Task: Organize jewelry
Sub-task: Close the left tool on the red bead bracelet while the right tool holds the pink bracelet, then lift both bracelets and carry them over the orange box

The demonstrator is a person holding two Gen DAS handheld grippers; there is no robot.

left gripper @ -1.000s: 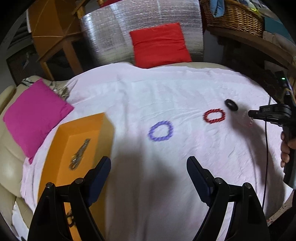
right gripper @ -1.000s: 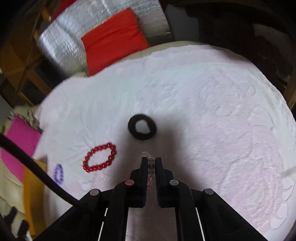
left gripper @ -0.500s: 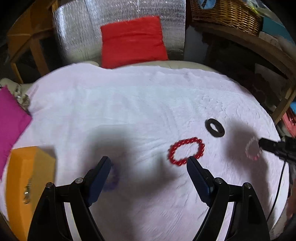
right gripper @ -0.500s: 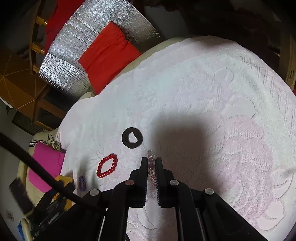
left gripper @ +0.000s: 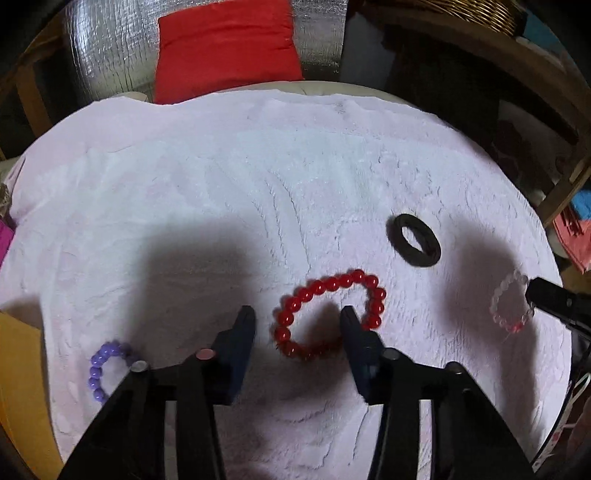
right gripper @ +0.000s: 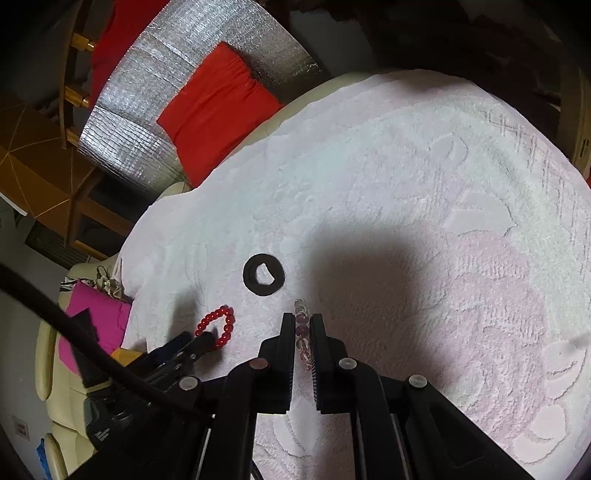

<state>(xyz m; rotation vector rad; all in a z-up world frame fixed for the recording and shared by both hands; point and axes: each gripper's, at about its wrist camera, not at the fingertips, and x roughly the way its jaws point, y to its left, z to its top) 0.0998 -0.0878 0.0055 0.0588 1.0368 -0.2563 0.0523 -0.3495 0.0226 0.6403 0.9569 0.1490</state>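
On the white towel (left gripper: 258, 166) lies a red bead bracelet (left gripper: 332, 282). My left gripper (left gripper: 297, 317) hovers just over it with jaws closing. The ring's left side lies between the fingers, the right fingertip stands over its hole, and the pads are not pressing on it. A purple bead bracelet (left gripper: 94, 369) lies to the left and a black ring (left gripper: 428, 253) further back right. My right gripper (right gripper: 301, 318) is shut on a clear pinkish bead bracelet (right gripper: 300, 308), which also shows at the right (left gripper: 495, 302) in the left wrist view.
An orange box (left gripper: 18, 376) sits at the towel's left edge beside a pink cushion (right gripper: 96, 314). A red cushion (left gripper: 225, 48) leans on silver foil behind. A wicker basket (left gripper: 461, 14) and wooden furniture stand at the back right.
My left gripper has swung right from the orange box, past the purple bracelet, down onto the red one, and its jaws have narrowed. The right gripper still grips the clear bracelet, little moved.
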